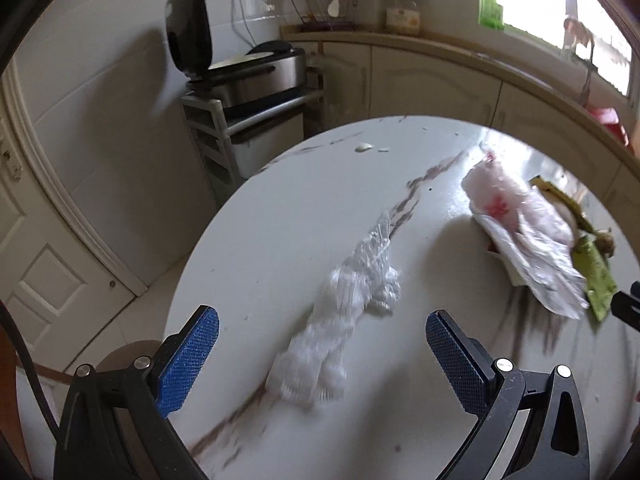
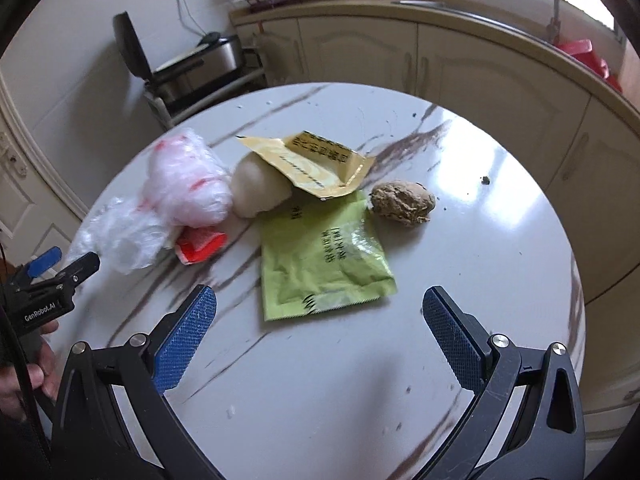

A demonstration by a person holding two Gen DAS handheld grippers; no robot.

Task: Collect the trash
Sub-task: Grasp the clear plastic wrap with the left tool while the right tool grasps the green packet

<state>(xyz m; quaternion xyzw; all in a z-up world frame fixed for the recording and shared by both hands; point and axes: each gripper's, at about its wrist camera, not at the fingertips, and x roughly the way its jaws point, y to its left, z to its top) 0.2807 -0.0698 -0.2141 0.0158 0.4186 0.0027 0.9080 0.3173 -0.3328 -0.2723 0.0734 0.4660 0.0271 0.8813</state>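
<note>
2 grippers over a round marble table (image 2: 500,208), both spread wide and holding nothing. Left gripper (image 1: 322,344) hangs over a crumpled clear plastic wrap (image 1: 352,300), which lies between the blue pads, apart from both; image is motion-blurred, so height above the table is hard to judge. Right gripper (image 2: 320,320) faces the main litter pile: green packet (image 2: 320,264) flat at 12 o'clock just beyond the fingertips, yellow packet (image 2: 316,164) farther on with a white lump (image 2: 256,194) tucked partly under it, brown clump (image 2: 402,202) at 1 o'clock, white-and-red plastic bag (image 2: 184,184) at 10 o'clock, red scrap (image 2: 198,246) just beside it. No bin visible in either view. Judgement: collecting has barely begun; nothing lifted yet. Risks: thin wrap may slide out or catch on only 1 pad, since it is light and slippery; green packet lies flat, so fingers may skate over it or push it toward the table edge; brown clump looks crumbly and may shed bits if squeezed; the grippers work near each other at the bag and could collide.
</note>
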